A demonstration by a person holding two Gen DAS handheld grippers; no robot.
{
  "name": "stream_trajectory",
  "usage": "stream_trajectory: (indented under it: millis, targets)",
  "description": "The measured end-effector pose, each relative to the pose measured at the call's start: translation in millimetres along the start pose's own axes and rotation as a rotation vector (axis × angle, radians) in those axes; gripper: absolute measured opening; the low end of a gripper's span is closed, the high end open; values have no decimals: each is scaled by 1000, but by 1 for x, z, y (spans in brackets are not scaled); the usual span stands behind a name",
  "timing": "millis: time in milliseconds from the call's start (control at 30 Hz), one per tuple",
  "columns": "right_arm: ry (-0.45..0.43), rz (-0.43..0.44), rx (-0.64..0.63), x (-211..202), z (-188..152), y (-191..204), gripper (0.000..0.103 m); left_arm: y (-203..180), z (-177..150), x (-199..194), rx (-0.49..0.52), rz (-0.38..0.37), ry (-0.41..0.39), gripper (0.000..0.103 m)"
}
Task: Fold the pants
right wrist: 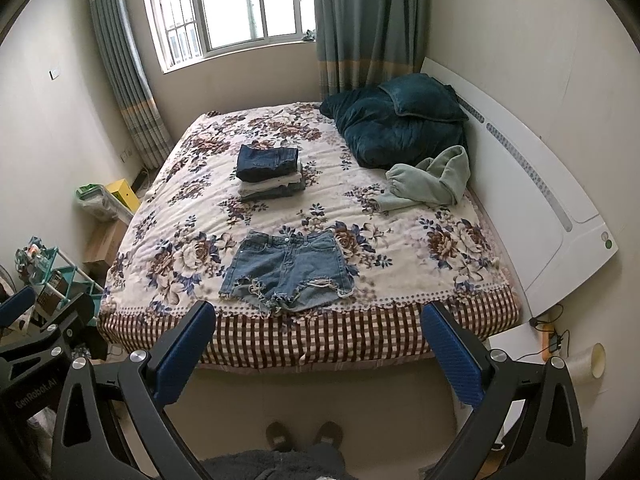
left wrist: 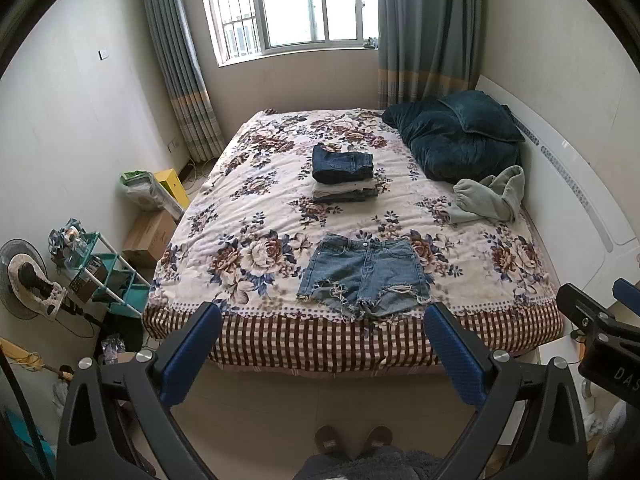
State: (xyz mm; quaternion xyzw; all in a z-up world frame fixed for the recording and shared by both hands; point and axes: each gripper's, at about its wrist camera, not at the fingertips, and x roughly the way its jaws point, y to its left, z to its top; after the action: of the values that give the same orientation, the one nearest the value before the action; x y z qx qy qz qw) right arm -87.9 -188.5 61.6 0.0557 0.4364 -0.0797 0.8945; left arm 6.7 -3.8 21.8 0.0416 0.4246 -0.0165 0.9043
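Lying flat near the bed's near edge, faded blue frayed denim shorts [left wrist: 362,278] run waistband far, hems near; left gripper [left wrist: 320,344] and right gripper [right wrist: 318,344] hover wide apart, empty, about equally near.

Both wrist views high, side by side, facing down the bed [left wrist: 280,184], sharing it whole
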Motion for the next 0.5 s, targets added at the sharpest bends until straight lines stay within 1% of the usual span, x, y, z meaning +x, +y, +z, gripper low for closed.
stream_trajectory:
  millis: [500]
  targets:
    - [0,2,5,5,0,-4,103,-3,0,0,-2,2,0,103]
